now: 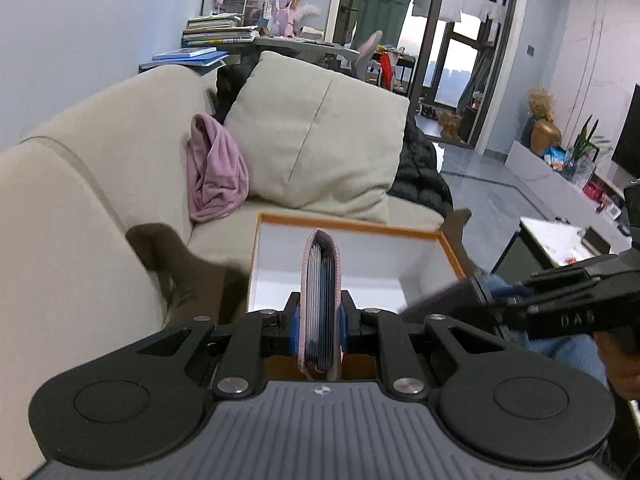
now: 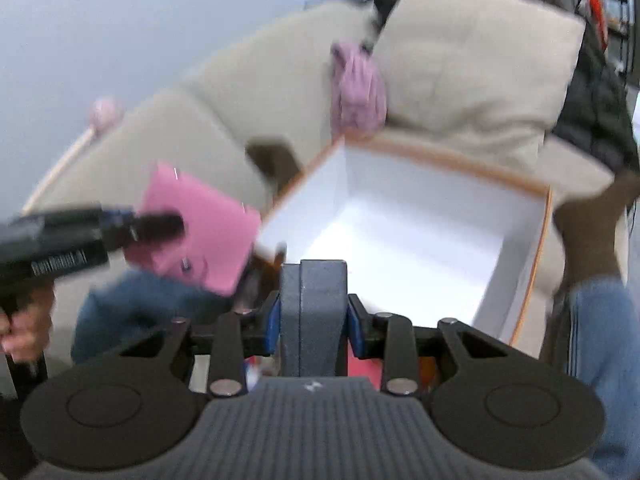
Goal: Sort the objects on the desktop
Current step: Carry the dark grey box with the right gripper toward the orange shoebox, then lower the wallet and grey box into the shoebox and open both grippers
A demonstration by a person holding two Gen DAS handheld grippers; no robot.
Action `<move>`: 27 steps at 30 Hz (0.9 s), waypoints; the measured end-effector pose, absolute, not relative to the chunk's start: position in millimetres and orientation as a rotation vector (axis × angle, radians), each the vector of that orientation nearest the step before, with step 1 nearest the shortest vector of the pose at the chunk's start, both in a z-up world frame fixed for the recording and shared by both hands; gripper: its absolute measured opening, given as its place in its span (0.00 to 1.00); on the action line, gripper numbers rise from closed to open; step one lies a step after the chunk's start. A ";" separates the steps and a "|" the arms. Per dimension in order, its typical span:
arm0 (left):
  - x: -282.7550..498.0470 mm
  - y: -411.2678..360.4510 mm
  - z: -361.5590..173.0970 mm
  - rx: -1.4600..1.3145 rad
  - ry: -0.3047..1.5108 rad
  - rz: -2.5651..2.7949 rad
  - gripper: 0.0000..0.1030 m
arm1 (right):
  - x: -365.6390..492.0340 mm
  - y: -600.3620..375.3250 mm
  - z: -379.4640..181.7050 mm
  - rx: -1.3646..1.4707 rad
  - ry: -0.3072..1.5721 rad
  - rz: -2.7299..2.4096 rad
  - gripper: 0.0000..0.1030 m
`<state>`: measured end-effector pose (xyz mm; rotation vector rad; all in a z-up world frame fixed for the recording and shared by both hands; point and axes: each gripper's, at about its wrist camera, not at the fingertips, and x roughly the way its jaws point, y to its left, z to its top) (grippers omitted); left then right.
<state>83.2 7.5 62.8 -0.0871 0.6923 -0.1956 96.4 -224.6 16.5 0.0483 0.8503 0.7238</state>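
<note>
a beige sofa (image 1: 100,184) fills most of both views, with a large beige cushion (image 1: 316,136) leaning on its back and a crumpled pink cloth (image 1: 214,172) tucked just beside the cushion. a black padded jacket (image 1: 420,176) lies at the cushion's far side. in front of the sofa seat sits an open box (image 1: 348,228) with an orange rim and white inner walls; the part of its inside that shows is bare. the person's legs in blue jeans (image 2: 600,360) and a brown sock (image 2: 588,236) show near the box.

the left gripper (image 1: 320,320) is closed on a pink card holder (image 1: 320,304), held on edge so its stacked dark sleeves face the camera, just in front of the box's near wall. in the right wrist view the same holder shows as a flat pink square to the left of the box.

the right gripper (image 2: 314,320) is clamped on a grey block-shaped object (image 2: 314,312) with a seam down its middle, held at the box's near edge; this view is blurred, so what the object is cannot be told.
</note>
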 end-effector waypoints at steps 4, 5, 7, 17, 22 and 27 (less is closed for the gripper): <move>123.3 5.6 54.7 -0.093 0.722 -0.194 0.19 | 134.3 -217.9 12.5 0.124 0.806 0.686 0.34; 134.1 4.0 50.9 -0.084 0.729 -0.189 0.19 | 144.1 -214.4 7.1 0.138 0.814 0.678 0.34; 157.9 0.9 41.3 -0.060 0.750 -0.180 0.19 | 165.5 -205.9 -10.8 0.168 0.856 0.662 0.34; 261.5 -14.0 -29.6 0.120 0.876 -0.167 0.19 | 261.0 -181.0 -74.8 0.233 1.014 0.576 0.34; 288.2 -16.4 -54.6 0.179 0.930 -0.172 0.19 | 292.2 -171.8 -99.6 0.259 1.063 0.538 0.34; 298.2 -19.9 -69.3 0.262 0.931 -0.145 0.20 | 309.7 -165.3 -117.8 0.289 1.113 0.515 0.34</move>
